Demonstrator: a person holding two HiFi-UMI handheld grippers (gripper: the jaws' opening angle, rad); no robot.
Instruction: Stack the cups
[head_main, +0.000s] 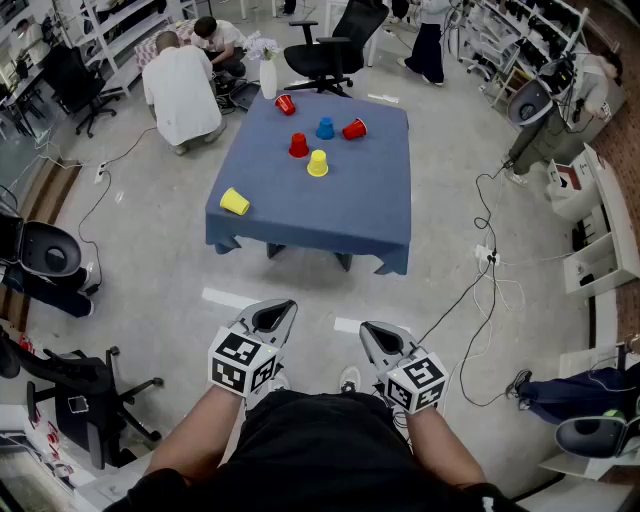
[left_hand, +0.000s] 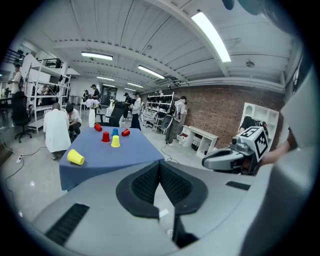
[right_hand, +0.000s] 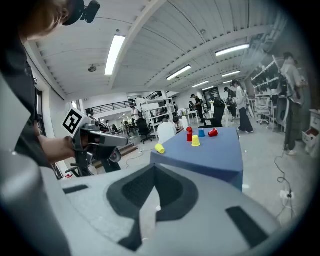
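Note:
Several cups stand on a blue-clothed table (head_main: 360, 200) some way ahead. A yellow cup (head_main: 234, 202) lies on its side near the left front corner. A second yellow cup (head_main: 317, 163) stands mouth down in the middle, with a red cup (head_main: 298, 146) and a blue cup (head_main: 325, 128) behind it. Two more red cups (head_main: 354, 129) (head_main: 285, 104) lie tipped further back. My left gripper (head_main: 280, 317) and right gripper (head_main: 371, 338) are both shut and empty, held close to my body, well short of the table. The same cups (left_hand: 115, 141) (right_hand: 195, 141) show small in both gripper views.
Two people (head_main: 182, 92) crouch at the table's far left corner beside a white vase (head_main: 268, 77). A black office chair (head_main: 335, 50) stands behind the table. Cables (head_main: 480, 290) trail over the floor on the right. More chairs (head_main: 45, 250) and shelving line the left side.

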